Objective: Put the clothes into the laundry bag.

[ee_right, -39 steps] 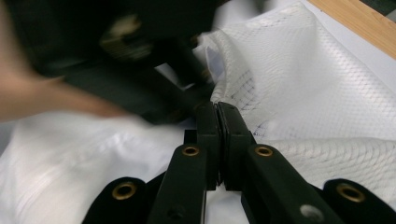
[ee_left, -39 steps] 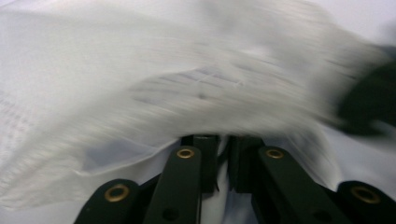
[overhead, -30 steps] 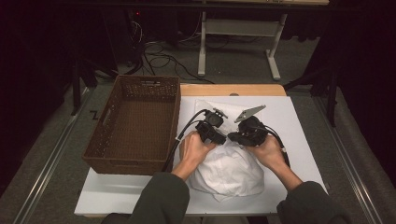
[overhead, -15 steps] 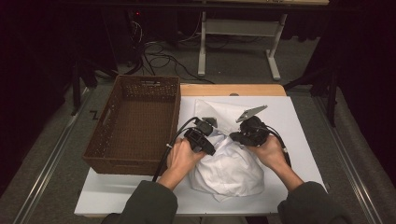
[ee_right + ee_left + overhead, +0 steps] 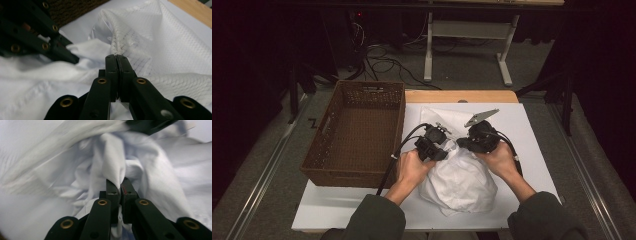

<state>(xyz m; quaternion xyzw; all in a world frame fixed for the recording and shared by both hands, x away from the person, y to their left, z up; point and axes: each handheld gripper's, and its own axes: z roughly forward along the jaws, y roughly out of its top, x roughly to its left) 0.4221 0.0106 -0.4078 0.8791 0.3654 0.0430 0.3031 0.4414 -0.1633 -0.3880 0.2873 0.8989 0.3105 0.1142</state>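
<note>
A white cloth [image 5: 459, 175] lies bunched on the bench [image 5: 532, 145], partly inside a clear mesh-patterned bag [image 5: 160, 42], just right of a brown basket [image 5: 357, 132]. The left gripper [image 5: 117, 185] has just been closing, and its fingers are now clamped on a fold of the cloth. The right gripper [image 5: 116, 58] is clamped on the bag's edge. The bag should be held steady while the cloth is drawn out slowly, so that neither hold slips.

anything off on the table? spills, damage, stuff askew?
Nothing spilled or damaged. The white garment lies bunched in a heap over a mesh bag, pinched by the left gripper and the right gripper. The wicker basket overhangs the white board's left edge.
</note>
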